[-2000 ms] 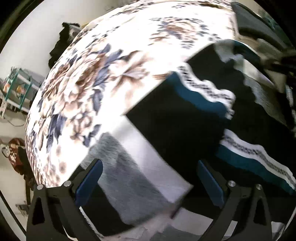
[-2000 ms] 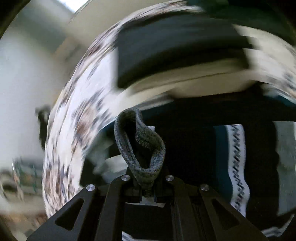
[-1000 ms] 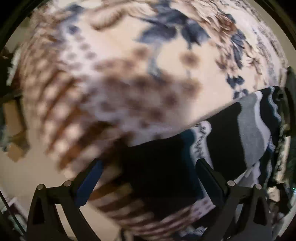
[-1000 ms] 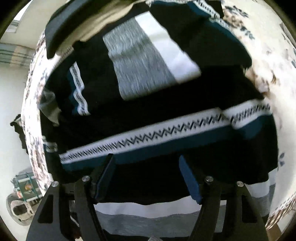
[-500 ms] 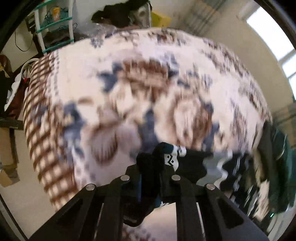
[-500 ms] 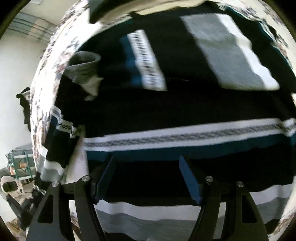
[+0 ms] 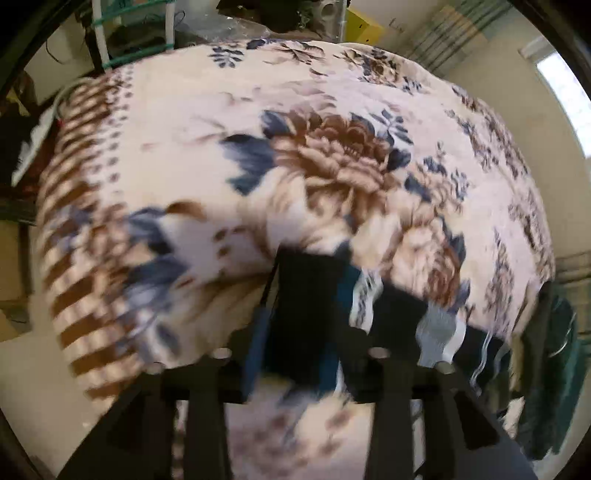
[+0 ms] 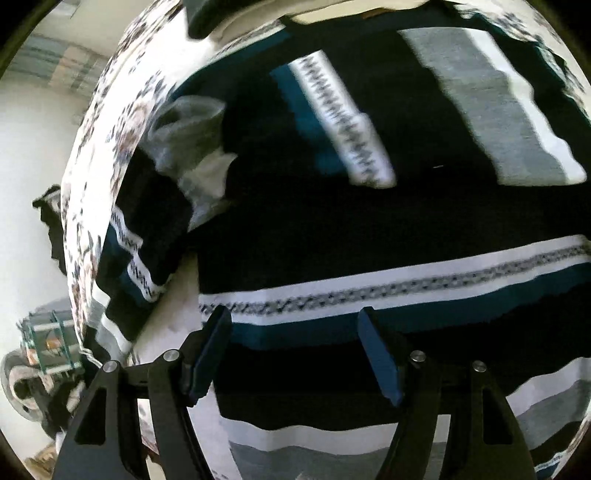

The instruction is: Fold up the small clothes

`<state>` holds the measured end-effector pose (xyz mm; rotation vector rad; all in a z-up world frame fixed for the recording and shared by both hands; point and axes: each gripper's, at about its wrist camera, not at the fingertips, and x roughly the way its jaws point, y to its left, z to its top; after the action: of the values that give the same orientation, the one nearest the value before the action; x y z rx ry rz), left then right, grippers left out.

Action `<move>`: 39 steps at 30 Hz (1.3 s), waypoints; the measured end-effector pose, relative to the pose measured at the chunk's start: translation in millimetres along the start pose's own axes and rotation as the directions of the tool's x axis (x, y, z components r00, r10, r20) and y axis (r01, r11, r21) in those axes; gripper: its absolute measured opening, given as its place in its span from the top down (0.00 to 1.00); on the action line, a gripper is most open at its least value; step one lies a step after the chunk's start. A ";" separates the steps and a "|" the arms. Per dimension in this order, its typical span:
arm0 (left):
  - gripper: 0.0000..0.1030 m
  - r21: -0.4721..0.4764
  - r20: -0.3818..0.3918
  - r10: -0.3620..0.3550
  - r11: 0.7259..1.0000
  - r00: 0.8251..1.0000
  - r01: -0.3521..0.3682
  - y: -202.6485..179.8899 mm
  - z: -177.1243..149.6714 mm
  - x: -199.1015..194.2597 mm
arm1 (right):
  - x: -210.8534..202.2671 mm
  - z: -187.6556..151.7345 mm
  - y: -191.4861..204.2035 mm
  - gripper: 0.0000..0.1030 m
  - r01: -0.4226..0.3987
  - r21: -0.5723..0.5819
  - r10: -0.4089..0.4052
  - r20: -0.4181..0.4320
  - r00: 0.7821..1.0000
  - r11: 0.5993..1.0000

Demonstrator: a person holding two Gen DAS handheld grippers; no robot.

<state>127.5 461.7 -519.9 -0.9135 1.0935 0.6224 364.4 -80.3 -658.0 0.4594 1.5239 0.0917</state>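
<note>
A black sweater (image 8: 369, 221) with white zigzag, teal and grey stripes lies spread on the floral blanket (image 8: 96, 155). One sleeve (image 8: 147, 251) lies doubled over at its left side. My right gripper (image 8: 295, 350) hovers open over the lower striped band, with nothing pinched. In the left wrist view, a black and teal end of the sweater (image 7: 306, 314) sits between the fingers of my left gripper (image 7: 304, 343). Its jaws are opening, and the blue left pad (image 7: 255, 339) looks just off the cloth. The picture is blurred. More of the sweater (image 7: 436, 332) trails off to the right.
The floral blanket (image 7: 332, 166) covers the whole work surface and drops off at its left edge. A shelf rack (image 7: 129, 37) and clutter stand beyond the far edge. Dark green clothing (image 7: 546, 369) lies at the right. Another dark folded item (image 8: 221, 18) lies beyond the sweater.
My left gripper shut on the sweater's black end, lifted it across the blanket, and its jaws have now parted. My right gripper stayed open and slid sideways over the sweater.
</note>
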 end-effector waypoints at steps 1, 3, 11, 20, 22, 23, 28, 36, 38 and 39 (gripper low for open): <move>0.56 0.004 0.008 0.009 1.000 1.000 -0.009 -1.8 -5.1 -7.9 | -6.2 3.6 -9.8 0.30 0.005 0.019 -0.005 0.009 1.000 1.000; 0.54 0.042 0.024 0.015 0.999 1.000 -0.016 -16.2 -18.7 -25.0 | -17.7 11.4 -30.8 0.30 0.016 0.065 -0.018 0.033 0.999 0.998; 0.48 0.348 -0.245 -0.148 0.909 0.958 0.230 -217.5 -105.4 26.3 | -79.4 44.7 -143.1 0.30 0.039 0.306 -0.095 0.171 0.981 0.951; 0.48 0.632 -0.308 -0.045 0.736 0.950 0.240 -430.6 -217.1 129.9 | -79.5 72.9 -232.2 0.30 0.010 0.408 -0.107 0.216 0.971 0.913; 0.48 0.689 -0.242 0.047 0.711 0.969 0.138 -441.4 -219.9 150.2 | -73.7 75.5 -234.7 0.30 0.006 0.409 -0.100 0.210 0.973 0.912; 0.48 0.696 -0.215 0.094 0.714 0.972 0.084 -436.7 -215.5 157.1 | -71.4 76.2 -236.1 0.30 -0.001 0.410 -0.092 0.206 0.974 0.912; 0.48 0.636 -0.161 0.161 0.771 0.974 -0.023 -383.9 -173.1 145.5 | -68.1 73.5 -238.1 0.30 -0.020 0.401 -0.059 0.185 0.981 0.916; 0.48 0.692 -0.135 0.072 0.720 0.988 0.042 -413.6 -183.2 73.7 | -89.1 59.1 -261.1 0.30 -0.145 0.461 0.050 0.213 0.976 0.876; 0.48 0.754 -0.221 0.038 0.640 0.974 0.146 -455.1 -216.6 73.0 | -97.7 51.3 -277.6 0.30 -0.220 0.513 0.093 0.260 0.961 0.830; 0.48 0.782 -0.287 0.021 0.583 0.958 0.222 -487.5 -239.7 77.5 | -100.5 46.7 -287.2 0.30 -0.272 0.542 0.122 0.296 0.947 0.795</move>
<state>435.3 9.0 -482.6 -0.2284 1.3762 -0.1575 339.2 -387.0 -663.5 1.0840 1.2300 -0.2708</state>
